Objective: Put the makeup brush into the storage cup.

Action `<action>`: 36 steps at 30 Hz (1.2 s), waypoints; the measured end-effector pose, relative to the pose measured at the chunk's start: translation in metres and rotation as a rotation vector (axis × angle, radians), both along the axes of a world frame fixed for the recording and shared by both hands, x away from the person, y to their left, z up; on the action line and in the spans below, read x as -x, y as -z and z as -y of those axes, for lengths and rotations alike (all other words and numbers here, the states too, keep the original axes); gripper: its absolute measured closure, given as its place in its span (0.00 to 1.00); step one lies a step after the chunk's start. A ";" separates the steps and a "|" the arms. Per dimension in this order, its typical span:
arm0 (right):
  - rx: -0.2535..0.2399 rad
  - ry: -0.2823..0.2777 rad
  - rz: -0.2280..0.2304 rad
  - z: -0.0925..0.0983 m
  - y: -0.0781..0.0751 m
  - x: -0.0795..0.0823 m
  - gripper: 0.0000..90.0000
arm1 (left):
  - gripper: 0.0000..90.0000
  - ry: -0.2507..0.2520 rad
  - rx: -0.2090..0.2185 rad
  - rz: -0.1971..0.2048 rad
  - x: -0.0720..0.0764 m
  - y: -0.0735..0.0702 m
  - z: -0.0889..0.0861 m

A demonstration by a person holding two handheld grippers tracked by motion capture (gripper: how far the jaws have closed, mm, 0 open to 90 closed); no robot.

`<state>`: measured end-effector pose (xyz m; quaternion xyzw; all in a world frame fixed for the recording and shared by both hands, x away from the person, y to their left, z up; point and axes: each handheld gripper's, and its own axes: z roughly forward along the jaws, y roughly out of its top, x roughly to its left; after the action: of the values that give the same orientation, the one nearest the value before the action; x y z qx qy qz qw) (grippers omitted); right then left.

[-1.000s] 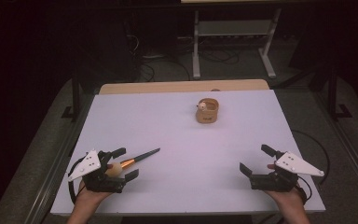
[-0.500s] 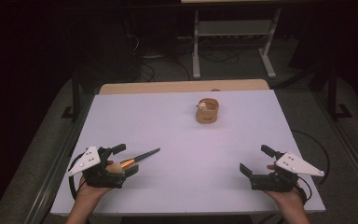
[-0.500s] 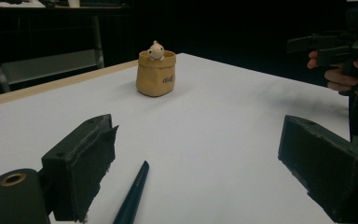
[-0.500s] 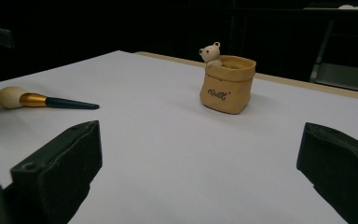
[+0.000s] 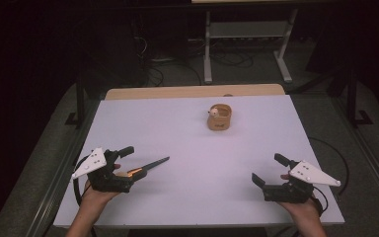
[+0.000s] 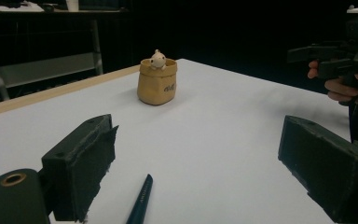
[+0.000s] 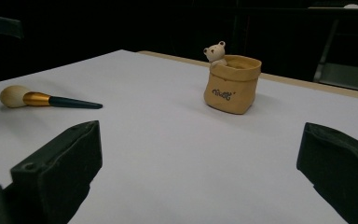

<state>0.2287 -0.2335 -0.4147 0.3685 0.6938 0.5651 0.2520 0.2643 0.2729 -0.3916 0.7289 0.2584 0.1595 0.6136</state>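
A makeup brush (image 5: 145, 167) with a pale head, gold ferrule and dark handle lies on the white table (image 5: 187, 148) at the front left. My left gripper (image 5: 126, 169) is open, its jaws on either side of the brush head; the dark handle (image 6: 140, 200) points forward out of the gap. At the front right, my right gripper (image 5: 271, 170) is open and holds nothing. A small tan pot (image 5: 220, 118) with a little bear figure on its rim stands upright at the back centre. The pot (image 6: 157, 81) shows ahead of the left gripper (image 6: 196, 140). The right gripper (image 7: 200, 140) faces the pot (image 7: 231, 84), with the brush (image 7: 46, 99) to its left.
A wooden strip (image 5: 192, 92) runs along the table's far edge. Beyond it a metal rack (image 5: 246, 34) and cables stand on the dark floor. The right hand and its gripper (image 6: 340, 51) appear at the upper right of the left gripper view.
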 end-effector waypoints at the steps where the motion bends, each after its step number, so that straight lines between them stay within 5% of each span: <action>1: 0.000 0.000 0.000 0.000 0.000 0.000 0.00 | 0.11 0.002 -0.004 0.001 -0.001 -0.001 0.000; 18: 0.004 0.007 -0.003 0.001 0.000 0.000 0.00 | 0.11 -0.011 0.030 -0.003 -0.015 -0.007 -0.005; 36: 0.003 0.007 -0.007 0.001 0.001 -0.001 0.00 | 0.12 0.001 0.003 0.001 -0.028 -0.013 -0.004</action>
<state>0.2295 -0.2349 -0.4159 0.3726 0.6941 0.5619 0.2521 0.2928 0.2769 -0.3784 0.7280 0.2581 0.1594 0.6149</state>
